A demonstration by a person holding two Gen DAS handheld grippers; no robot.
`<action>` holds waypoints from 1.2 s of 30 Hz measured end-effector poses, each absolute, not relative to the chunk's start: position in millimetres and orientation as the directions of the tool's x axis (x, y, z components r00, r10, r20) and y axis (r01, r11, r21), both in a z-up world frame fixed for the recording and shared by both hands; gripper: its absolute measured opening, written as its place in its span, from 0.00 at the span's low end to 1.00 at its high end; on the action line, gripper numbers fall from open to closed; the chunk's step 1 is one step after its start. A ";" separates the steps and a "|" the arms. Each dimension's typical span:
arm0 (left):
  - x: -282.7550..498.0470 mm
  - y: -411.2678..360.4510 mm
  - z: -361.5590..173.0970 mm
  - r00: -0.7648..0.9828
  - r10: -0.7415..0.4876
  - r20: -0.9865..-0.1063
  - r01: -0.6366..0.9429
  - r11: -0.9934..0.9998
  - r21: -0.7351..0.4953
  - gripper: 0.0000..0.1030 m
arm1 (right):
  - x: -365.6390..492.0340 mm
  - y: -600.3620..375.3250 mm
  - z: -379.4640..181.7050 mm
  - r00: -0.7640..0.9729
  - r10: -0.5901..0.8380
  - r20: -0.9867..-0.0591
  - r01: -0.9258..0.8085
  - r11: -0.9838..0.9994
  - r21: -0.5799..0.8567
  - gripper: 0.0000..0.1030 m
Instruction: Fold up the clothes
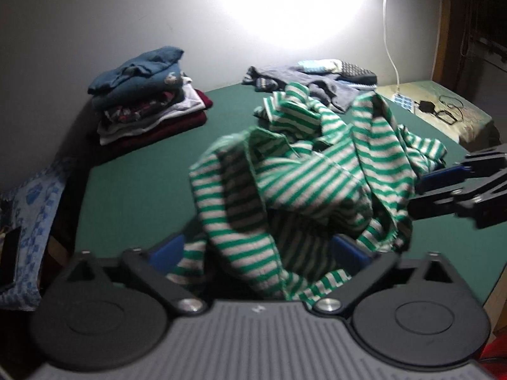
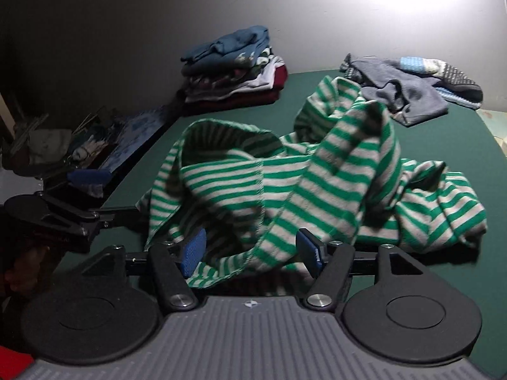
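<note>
A crumpled green-and-white striped garment point(image 1: 304, 171) is being held bunched above a green-covered worktop point(image 1: 133, 190), its folds hanging between the two claws. In the left wrist view, the left claw point(image 1: 258, 253) is being shown with its blue-padded fingers point(image 1: 166, 251) set wide apart, the striped cloth draped down between them; whether any of it is being pinched cannot be told. The right claw point(image 1: 424, 190) is being seen at the right edge of that view, its black fingers lying close together against the garment's far side, though an actual grip cannot be confirmed.

In the right wrist view, the right claw point(image 2: 253, 250) is being shown with its blue pads point(image 2: 193, 247) parted and a hem of the striped garment point(image 2: 285, 183) sagging through the gap, touching neither pad clearly. The left claw point(image 2: 92, 183) is being glimpsed at the left, partly hidden behind the cloth.

A stack of folded clothes point(image 1: 149, 95), topped by a blue piece, is being kept at the far left of the worktop against the wall. A loose heap of grey and patterned clothes point(image 1: 317, 79) is lying at the far edge, well apart from the stack. A white cable point(image 1: 388, 31) is hanging down the wall beneath a bright glare.
</note>
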State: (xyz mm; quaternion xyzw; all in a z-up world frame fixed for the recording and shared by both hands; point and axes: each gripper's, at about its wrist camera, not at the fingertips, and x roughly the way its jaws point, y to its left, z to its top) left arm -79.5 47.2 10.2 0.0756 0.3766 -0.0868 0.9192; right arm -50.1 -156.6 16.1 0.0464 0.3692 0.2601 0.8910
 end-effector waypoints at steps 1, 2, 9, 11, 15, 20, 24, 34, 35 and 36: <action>-84.4 46.8 7.4 0.697 -0.101 -0.710 0.223 0.971 0.081 0.99 | -51.8 -147.2 11.3 0.588 0.491 -0.643 -0.432 0.862 0.263 0.65; -89.2 46.4 4.6 0.694 -0.099 -0.713 0.230 0.969 0.089 0.99 | -50.1 -146.9 6.0 0.582 0.477 -0.658 -0.408 0.872 0.271 0.65; -84.6 41.2 -22.2 0.635 -0.095 -0.766 0.194 0.980 0.039 0.59 | -37.8 -145.7 -31.2 0.523 0.380 -0.763 -0.224 0.925 0.307 0.05; -81.3 39.7 -30.2 0.616 -0.095 -0.782 0.178 0.984 0.021 0.44 | -47.6 -151.3 -25.2 0.536 0.402 -0.742 -0.251 0.915 0.315 0.05; -86.3 36.1 -29.3 0.624 -0.102 -0.775 0.162 0.987 0.000 0.17 | -69.2 -161.9 -1.5 0.543 0.481 -0.688 -0.364 0.873 0.324 0.05; -113.0 26.3 -1.6 0.681 -0.129 -0.721 0.197 0.980 0.011 0.15 | -89.8 -179.3 25.6 0.476 0.585 -0.657 -0.491 0.796 0.353 0.05; -134.7 12.8 24.0 0.700 -0.166 -0.695 0.251 0.968 0.022 0.15 | -102.0 -188.6 38.1 0.402 0.636 -0.659 -0.569 0.737 0.364 0.05; -169.6 -34.0 31.8 0.611 -0.247 -0.752 0.341 0.939 -0.032 0.21 | -118.1 -212.8 35.4 0.177 0.680 -0.712 -0.708 0.590 0.387 0.05; -169.8 -38.7 28.1 0.604 -0.245 -0.759 0.337 0.941 -0.036 0.21 | -116.0 -214.9 33.3 0.171 0.680 -0.713 -0.708 0.588 0.392 0.05; -170.1 -43.3 24.4 0.596 -0.243 -0.765 0.333 0.942 -0.040 0.21 | -113.4 -216.0 29.8 0.162 0.676 -0.719 -0.704 0.590 0.395 0.05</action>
